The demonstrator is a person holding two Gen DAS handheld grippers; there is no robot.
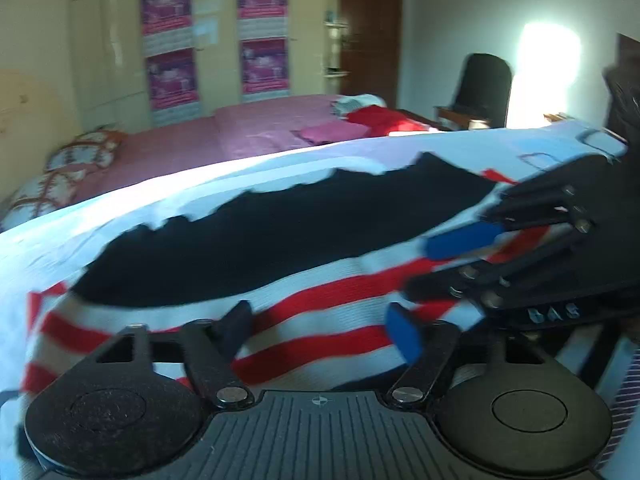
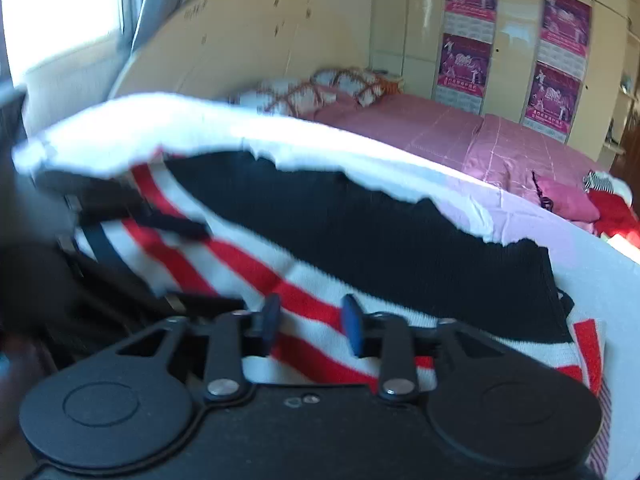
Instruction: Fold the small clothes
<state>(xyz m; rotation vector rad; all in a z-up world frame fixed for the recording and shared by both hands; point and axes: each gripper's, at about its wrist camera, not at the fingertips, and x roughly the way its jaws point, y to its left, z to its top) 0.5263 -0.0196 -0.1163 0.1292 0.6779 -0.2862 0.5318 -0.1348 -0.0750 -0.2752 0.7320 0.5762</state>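
Observation:
A small knit garment point(image 1: 280, 240) with a black panel and red-and-white stripes lies spread on a white-covered surface point(image 1: 120, 208). It also shows in the right wrist view point(image 2: 360, 236). My left gripper point(image 1: 320, 328) is open just above its striped near edge. My right gripper point(image 2: 312, 322) is open over the stripes too, its jaws a little apart; in the left wrist view it point(image 1: 448, 280) reaches in from the right beside the left one. Neither holds cloth.
A pink bed point(image 1: 240, 128) with patterned pillows point(image 2: 328, 88) and a folded pink and red pile point(image 1: 360, 124) lies beyond. Cupboards with posters point(image 1: 216, 40) line the back wall. A black chair point(image 1: 484, 84) stands by a bright window.

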